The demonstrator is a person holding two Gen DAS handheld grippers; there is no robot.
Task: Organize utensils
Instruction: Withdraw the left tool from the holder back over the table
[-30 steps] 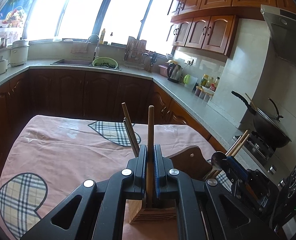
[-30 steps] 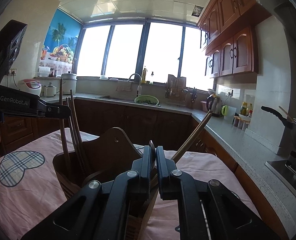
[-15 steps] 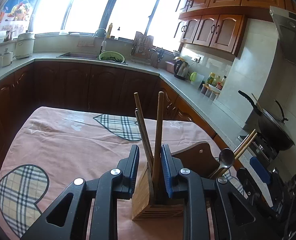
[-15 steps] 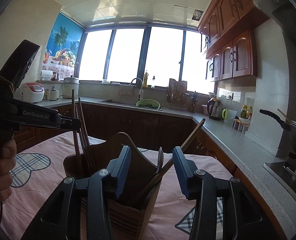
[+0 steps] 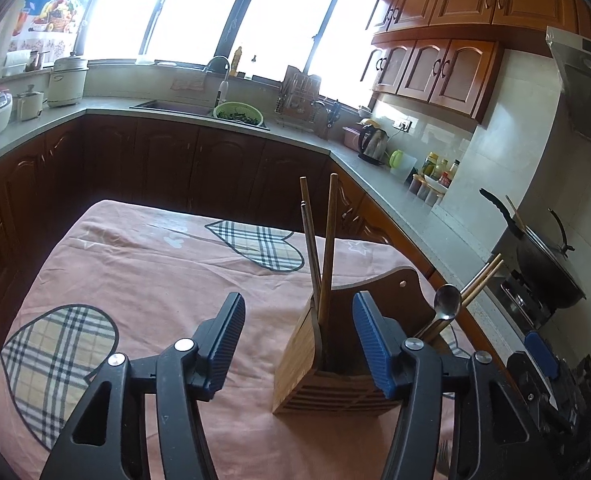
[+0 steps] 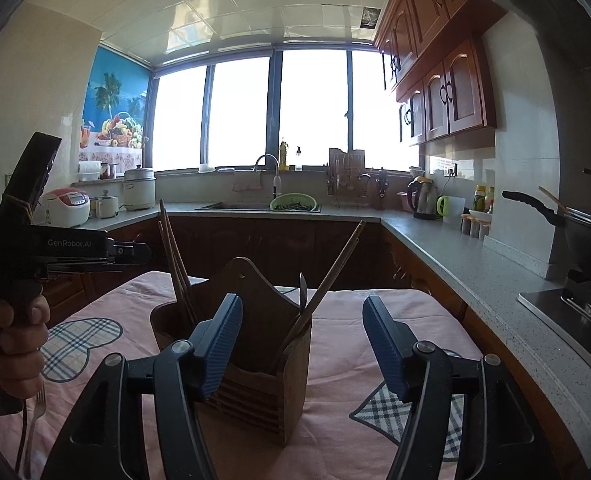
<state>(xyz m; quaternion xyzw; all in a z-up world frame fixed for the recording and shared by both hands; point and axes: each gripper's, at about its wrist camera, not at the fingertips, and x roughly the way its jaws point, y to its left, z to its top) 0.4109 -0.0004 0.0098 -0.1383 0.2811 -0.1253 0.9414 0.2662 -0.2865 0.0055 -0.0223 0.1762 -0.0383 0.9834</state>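
Observation:
A wooden utensil holder stands on the pink tablecloth; it also shows in the right wrist view. Its near compartment holds wooden chopsticks, seen too in the right wrist view. The other compartment holds a metal spoon and more chopsticks. My left gripper is open and empty, just in front of the holder. My right gripper is open and empty, with the holder between its jaws' line of sight. A fork lies on the cloth at the left.
The table has a pink cloth with plaid hearts. Grey counters run around it, with a sink, a kettle, and a wok on the stove at the right. The hand holding my left gripper is at the left.
Both grippers opened, letting the chopsticks go into the holder, and drew back and up from it. The left one's chopstick now leans with the others.

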